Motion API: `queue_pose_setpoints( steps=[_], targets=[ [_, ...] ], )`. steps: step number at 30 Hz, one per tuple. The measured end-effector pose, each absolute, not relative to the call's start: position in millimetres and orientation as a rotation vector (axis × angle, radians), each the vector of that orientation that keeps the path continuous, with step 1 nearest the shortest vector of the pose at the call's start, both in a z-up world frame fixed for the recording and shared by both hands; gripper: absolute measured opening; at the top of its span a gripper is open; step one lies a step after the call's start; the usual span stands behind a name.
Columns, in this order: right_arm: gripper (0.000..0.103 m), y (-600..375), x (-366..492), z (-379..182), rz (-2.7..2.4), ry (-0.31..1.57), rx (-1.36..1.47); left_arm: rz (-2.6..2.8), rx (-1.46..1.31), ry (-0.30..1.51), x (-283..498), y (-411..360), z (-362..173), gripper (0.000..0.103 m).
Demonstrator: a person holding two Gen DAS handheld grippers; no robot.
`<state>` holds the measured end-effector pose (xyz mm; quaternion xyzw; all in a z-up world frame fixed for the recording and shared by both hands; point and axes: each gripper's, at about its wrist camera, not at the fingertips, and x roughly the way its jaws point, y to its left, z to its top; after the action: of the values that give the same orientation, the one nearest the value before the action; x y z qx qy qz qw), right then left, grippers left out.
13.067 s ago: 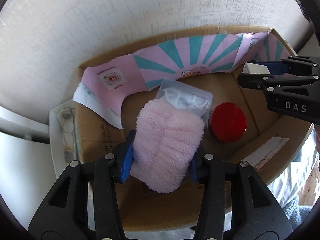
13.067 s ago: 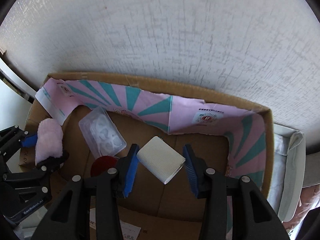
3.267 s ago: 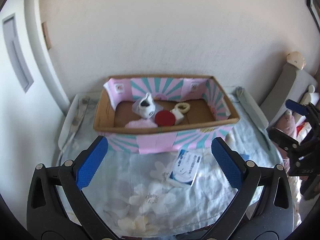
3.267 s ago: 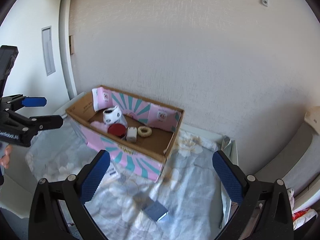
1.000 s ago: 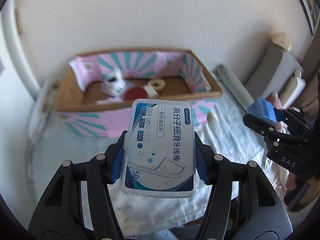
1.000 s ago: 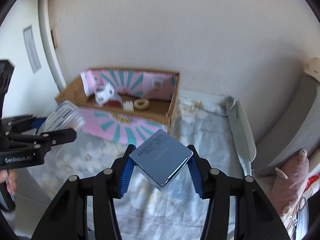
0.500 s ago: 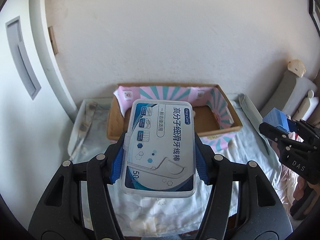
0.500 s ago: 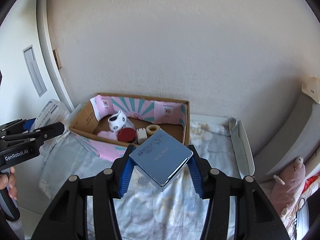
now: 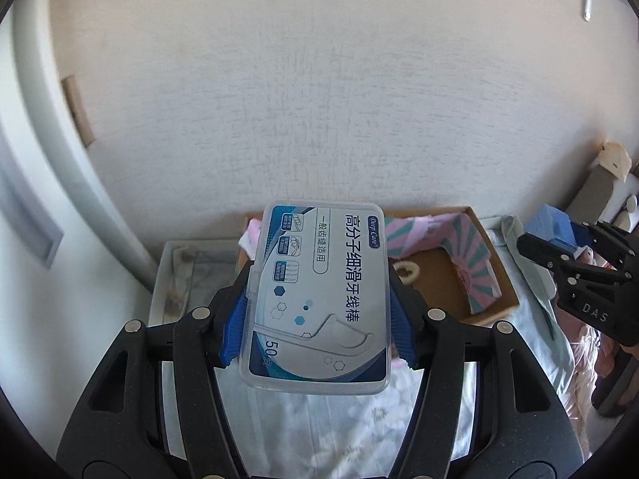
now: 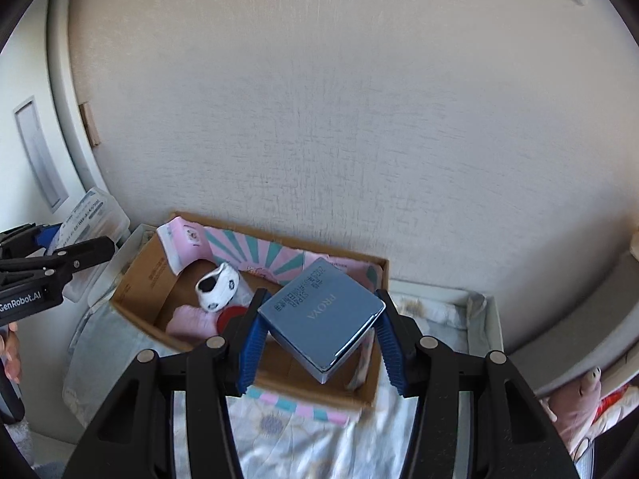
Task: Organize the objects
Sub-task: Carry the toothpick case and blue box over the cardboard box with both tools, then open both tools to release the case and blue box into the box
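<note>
Left wrist view has the left gripper (image 9: 317,315) nearest, its blue pads (image 9: 233,329) pressed against both long sides of a clear floss pick case (image 9: 317,299), which it holds in the air with the printed lid facing the camera. Below the case lies a pale floral sheet (image 9: 343,427). Beyond it, a cardboard box (image 9: 497,291) with a pink and teal striped lining sits against the textured wall (image 9: 319,99), and a pale ring (image 9: 405,269) lies on the box floor. At the far right the right gripper (image 9: 557,245) shows side-on with a blue edge caught in its tips.

Right wrist view shows the right gripper (image 10: 319,333) closed on a blue square box (image 10: 321,319) marked PROYA, gripped corner-forward and held above the near right part of the cardboard box (image 10: 139,279). Inside the carton lie a pink fluffy cloth (image 10: 187,321), a red round lid (image 10: 231,315) and a white item with black spots (image 10: 217,287).
</note>
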<state>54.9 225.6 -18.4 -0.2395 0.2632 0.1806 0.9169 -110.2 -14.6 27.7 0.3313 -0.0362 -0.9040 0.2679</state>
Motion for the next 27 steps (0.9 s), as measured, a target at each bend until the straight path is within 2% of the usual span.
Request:
queue_pose_setpoints(
  steps=[7,14,20,27],
  targets=[
    [0.047,248,102,-31,0.373,0.630,-0.520,-2.430,1.000,-0.094,-159,-47,16,0.056],
    [0.047,257,138,-73,0.363,0.739,-0.570,-2.442,1.144,-0.104,-203,-62,-16,0.056],
    [0.047,252,149,-106,0.367,0.801,-0.621,-2.454,1.256,-0.121,-231,-64,-43,0.056],
    [0.047,247,149,-120,0.375,0.834,-0.658,-2.451,1.402,-0.190,-253,-59,-70,0.056]
  ],
)
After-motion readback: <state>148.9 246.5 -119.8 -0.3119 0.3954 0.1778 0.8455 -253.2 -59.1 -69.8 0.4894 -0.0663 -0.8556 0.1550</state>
